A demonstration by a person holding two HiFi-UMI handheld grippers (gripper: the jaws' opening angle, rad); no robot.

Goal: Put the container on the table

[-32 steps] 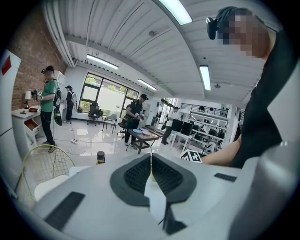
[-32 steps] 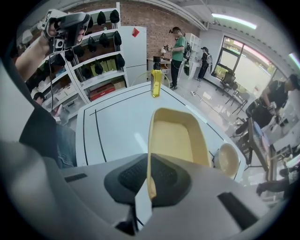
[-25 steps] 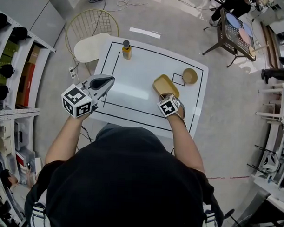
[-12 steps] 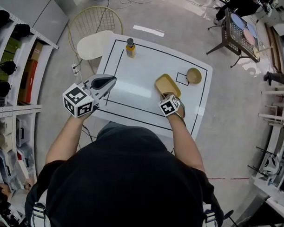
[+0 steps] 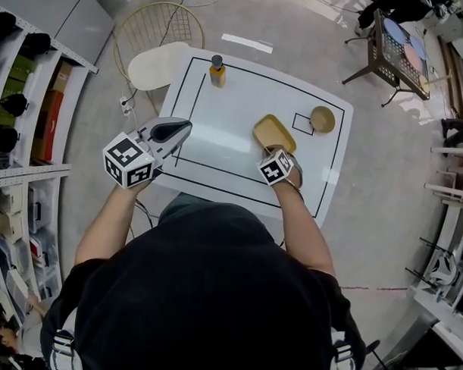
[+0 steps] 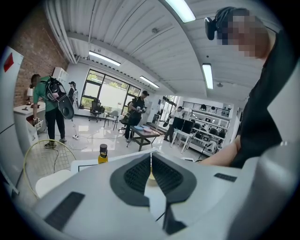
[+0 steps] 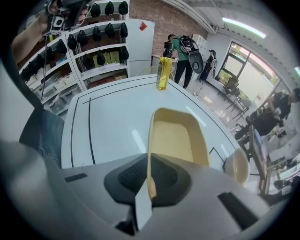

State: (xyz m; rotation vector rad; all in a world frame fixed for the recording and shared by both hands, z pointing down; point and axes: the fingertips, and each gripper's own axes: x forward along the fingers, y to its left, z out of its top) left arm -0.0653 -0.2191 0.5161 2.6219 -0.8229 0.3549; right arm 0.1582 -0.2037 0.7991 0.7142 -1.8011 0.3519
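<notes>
White table point(image 5: 218, 134), marked work surface

A large black rectangle outline is drawn on the top. A yellow bottle point(image 5: 217, 71) stands upright at the upper left. A round tan bowl point(image 5: 322, 118) sits at the right, beside a small black square outline point(image 5: 302, 124). A yellow container point(image 5: 273, 133) lies mid-frame; whether it touches the surface cannot be determined.
</notes>
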